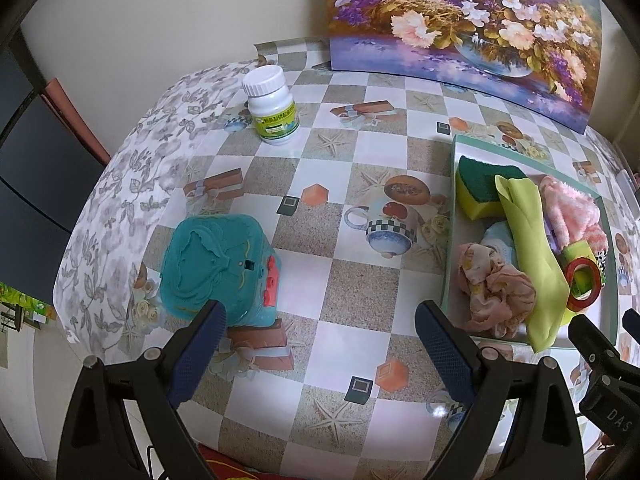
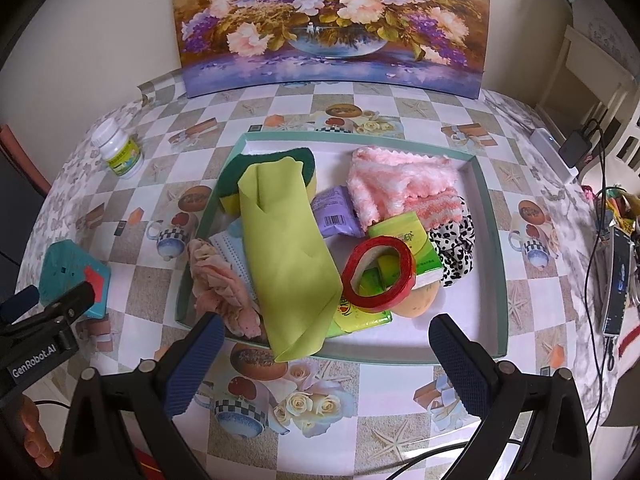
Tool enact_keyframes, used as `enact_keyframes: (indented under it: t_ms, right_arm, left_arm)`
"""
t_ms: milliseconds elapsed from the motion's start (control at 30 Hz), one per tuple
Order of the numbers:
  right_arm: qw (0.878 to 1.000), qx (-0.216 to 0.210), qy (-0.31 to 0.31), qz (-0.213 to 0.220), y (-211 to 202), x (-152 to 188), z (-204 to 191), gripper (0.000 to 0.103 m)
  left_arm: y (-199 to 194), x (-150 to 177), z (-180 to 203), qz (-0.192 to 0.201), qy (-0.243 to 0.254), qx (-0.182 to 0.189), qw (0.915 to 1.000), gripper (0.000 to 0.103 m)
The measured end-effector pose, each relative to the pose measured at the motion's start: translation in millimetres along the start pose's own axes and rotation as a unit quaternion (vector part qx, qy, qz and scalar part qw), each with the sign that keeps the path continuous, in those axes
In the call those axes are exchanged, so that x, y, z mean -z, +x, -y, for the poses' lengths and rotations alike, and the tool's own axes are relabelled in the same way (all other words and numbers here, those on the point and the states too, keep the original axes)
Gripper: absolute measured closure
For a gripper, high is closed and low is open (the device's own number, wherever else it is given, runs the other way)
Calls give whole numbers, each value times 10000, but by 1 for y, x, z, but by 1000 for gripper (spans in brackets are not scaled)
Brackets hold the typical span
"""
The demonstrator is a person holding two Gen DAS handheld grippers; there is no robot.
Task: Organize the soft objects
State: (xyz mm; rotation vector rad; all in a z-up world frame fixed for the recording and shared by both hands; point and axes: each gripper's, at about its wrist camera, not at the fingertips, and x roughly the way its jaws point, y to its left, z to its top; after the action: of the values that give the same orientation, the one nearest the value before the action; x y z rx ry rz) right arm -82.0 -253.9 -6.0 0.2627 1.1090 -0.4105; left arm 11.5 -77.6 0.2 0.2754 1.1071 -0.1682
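A shallow green-rimmed tray (image 2: pixel 494 216) (image 1: pixel 450 248) holds the soft things: a lime cloth (image 2: pixel 286 256) (image 1: pixel 532 248), a green and yellow sponge (image 2: pixel 230 184) (image 1: pixel 478 188), a fluffy pink towel (image 2: pixel 396 178) (image 1: pixel 572 212), a pink scrunchie (image 2: pixel 220 280) (image 1: pixel 496 288), a spotted fabric piece (image 2: pixel 456 248), tissue packs and a red tape roll (image 2: pixel 378 270) (image 1: pixel 582 284). My right gripper (image 2: pixel 326 334) is open just in front of the tray's near edge. My left gripper (image 1: pixel 318 320) is open over the tablecloth, left of the tray, with a teal toy box (image 1: pixel 218 268) (image 2: pixel 74 272) by its left finger.
A white pill bottle (image 1: pixel 272 106) (image 2: pixel 118 152) stands at the back left. A flower painting (image 2: pixel 332 24) leans on the wall behind the tray. Cables, a phone and a power strip (image 2: pixel 556 152) lie along the right side. The table edge falls away on the left.
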Motion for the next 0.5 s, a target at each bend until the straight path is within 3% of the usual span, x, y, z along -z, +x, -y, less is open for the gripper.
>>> enact_keyframes:
  t_ms: [500]
  right_arm:
    - [10000,12,-48,-21,2,1,-3,0]
  left_arm:
    - [1,0,0,-13,-5,12,10000,7]
